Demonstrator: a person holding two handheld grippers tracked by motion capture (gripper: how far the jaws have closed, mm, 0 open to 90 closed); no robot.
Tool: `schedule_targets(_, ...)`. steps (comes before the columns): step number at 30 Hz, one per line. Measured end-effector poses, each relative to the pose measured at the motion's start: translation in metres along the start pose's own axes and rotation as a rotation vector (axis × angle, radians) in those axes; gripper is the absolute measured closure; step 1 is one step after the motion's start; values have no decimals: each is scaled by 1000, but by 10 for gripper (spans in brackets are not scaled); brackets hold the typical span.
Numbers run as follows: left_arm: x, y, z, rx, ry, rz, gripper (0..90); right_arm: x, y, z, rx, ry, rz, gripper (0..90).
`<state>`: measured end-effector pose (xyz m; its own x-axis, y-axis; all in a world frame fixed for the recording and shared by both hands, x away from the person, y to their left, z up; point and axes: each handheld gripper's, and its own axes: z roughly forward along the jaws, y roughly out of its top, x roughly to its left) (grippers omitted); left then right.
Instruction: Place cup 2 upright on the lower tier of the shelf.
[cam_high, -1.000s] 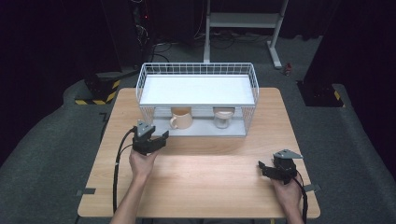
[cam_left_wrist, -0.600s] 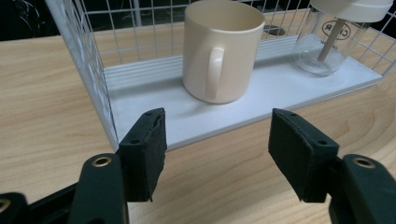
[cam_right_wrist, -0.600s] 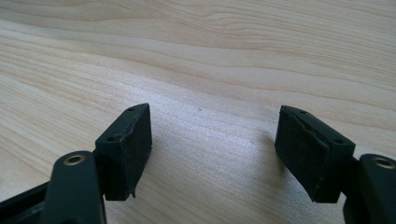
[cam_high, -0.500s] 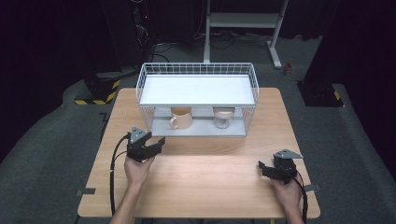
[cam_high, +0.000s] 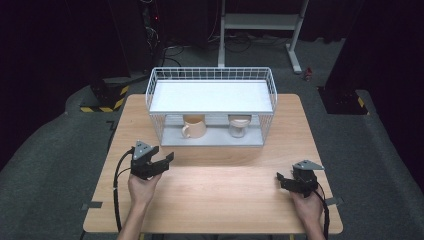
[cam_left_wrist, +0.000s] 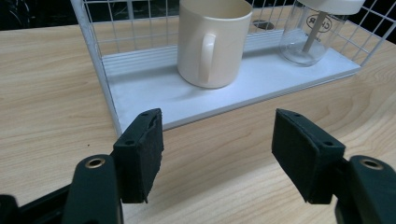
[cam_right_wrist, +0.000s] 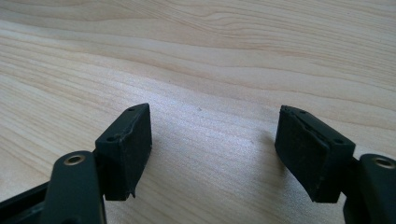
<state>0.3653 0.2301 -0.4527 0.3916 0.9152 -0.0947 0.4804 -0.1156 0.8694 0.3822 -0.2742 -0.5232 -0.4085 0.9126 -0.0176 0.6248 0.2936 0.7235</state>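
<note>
A white wire rack (cam_high: 210, 70) stands at the back middle of the wooden table (cam_high: 225, 200). Under its top shelf, on the lower tray, sit a cream mug (cam_high: 194, 126) with its handle toward me and a clear glass jar (cam_high: 239, 126) with a pale lid. My left gripper (cam_high: 164, 161) is open and empty, held in front of the rack's left corner. In the left gripper view the mug (cam_left_wrist: 212, 42) and the jar (cam_left_wrist: 310, 37) lie beyond the open left gripper (cam_left_wrist: 217, 154). My right gripper (cam_high: 281, 179) is open over bare wood at the front right, as the right gripper view (cam_right_wrist: 215, 149) shows.
The rack's lower tray (cam_left_wrist: 261, 79) has an open front and a wire post (cam_left_wrist: 100, 70) at its left corner. Dark floor surrounds the table, with a black-and-yellow striped block (cam_high: 102, 102) at the back left and a white stand frame (cam_high: 260, 30) behind.
My left gripper has drawn back from the rack toward the person and slightly left. The right gripper has stayed put.
</note>
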Motion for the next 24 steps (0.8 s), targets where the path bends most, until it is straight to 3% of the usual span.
schedule_targets(24,-2,-22,-20,19,-20,-10,322,0,0,0,0,2,1,274)
